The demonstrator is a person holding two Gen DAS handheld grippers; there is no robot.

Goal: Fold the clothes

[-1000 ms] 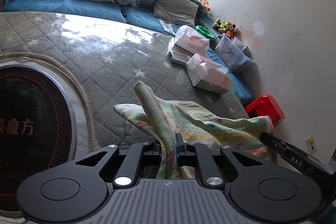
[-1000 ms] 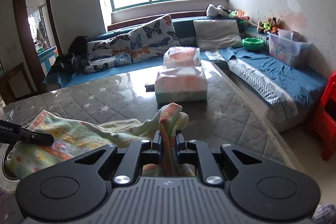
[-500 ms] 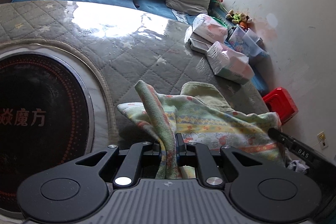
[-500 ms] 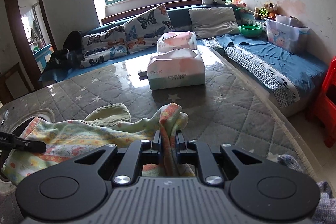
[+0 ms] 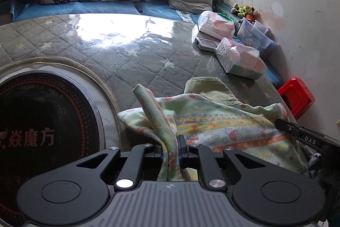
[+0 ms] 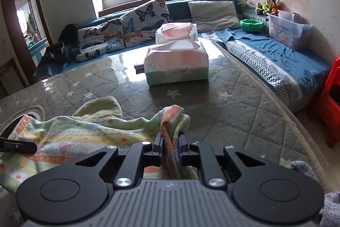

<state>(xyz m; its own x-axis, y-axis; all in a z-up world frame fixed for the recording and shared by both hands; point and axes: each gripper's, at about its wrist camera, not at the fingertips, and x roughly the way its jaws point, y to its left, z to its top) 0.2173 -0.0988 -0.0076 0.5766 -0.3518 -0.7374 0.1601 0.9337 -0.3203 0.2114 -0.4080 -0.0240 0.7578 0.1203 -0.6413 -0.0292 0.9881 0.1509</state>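
Note:
A pale green and yellow patterned garment [image 5: 223, 127] with orange stripes lies spread over the near edge of the grey quilted table [image 5: 127, 56]. My left gripper [image 5: 170, 146] is shut on its left corner, which stands up in a fold. My right gripper [image 6: 170, 142] is shut on the opposite corner [image 6: 172, 118]. The garment [image 6: 85, 137] stretches between the two. A plain green inner part [image 6: 102, 105] pokes out at the far edge. The right gripper's finger [image 5: 301, 135] shows in the left wrist view, and the left gripper's finger [image 6: 17, 145] in the right wrist view.
Tissue packs [image 6: 176, 65] sit on the table beyond the garment, also seen in the left wrist view [image 5: 240, 59]. A round black hotplate [image 5: 42, 131] is set into the table at left. A blue sofa [image 6: 276, 61] wraps around it. A red stool [image 5: 297, 97] stands at right.
Both grippers have pulled back toward the near edge with the garment, drawing it flatter. The green inner part has come into view at its far edge.

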